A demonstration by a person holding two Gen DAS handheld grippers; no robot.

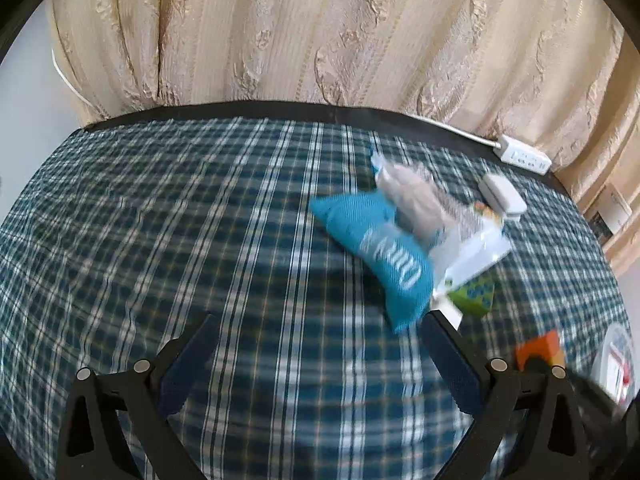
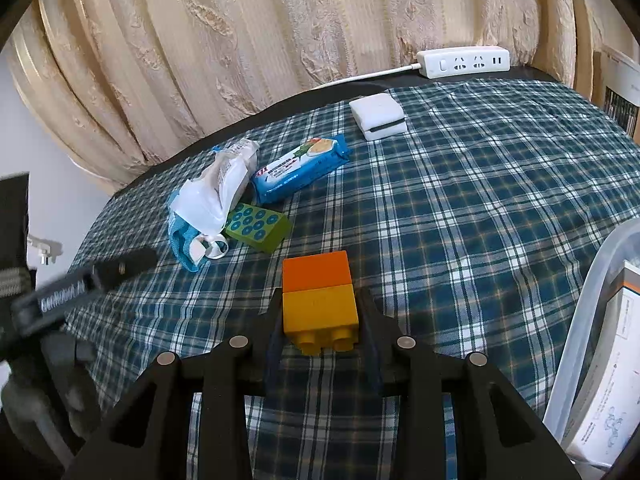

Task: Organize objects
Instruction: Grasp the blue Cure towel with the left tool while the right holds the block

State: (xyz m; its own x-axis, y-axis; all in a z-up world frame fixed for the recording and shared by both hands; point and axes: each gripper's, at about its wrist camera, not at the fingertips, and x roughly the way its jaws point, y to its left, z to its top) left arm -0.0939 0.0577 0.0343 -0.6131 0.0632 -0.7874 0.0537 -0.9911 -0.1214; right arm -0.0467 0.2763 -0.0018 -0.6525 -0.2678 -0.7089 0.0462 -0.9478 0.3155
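My right gripper (image 2: pixel 320 300) is shut on an orange-and-yellow toy brick stack (image 2: pixel 318 300), held above the plaid cloth. The stack also shows blurred in the left wrist view (image 1: pixel 540 350). My left gripper (image 1: pixel 320 324) is open and empty above the cloth. Ahead of it to the right lie a blue bag with white lettering (image 1: pixel 376 256), a white plastic bag (image 1: pixel 416 196) and a green dotted brick (image 1: pixel 474 294). In the right wrist view the green brick (image 2: pixel 258 226), the white plastic bag (image 2: pixel 218 194), the blue bag (image 2: pixel 182 244) and a blue biscuit packet (image 2: pixel 300 170) lie at centre left.
A clear plastic bin (image 2: pixel 592 320) with boxes stands at the right edge. A white folded device (image 2: pixel 378 116) and a white power strip (image 2: pixel 464 62) lie at the table's far edge. Beige curtains (image 2: pixel 280 20) hang behind. The left gripper's arm (image 2: pixel 80 284) is at the left.
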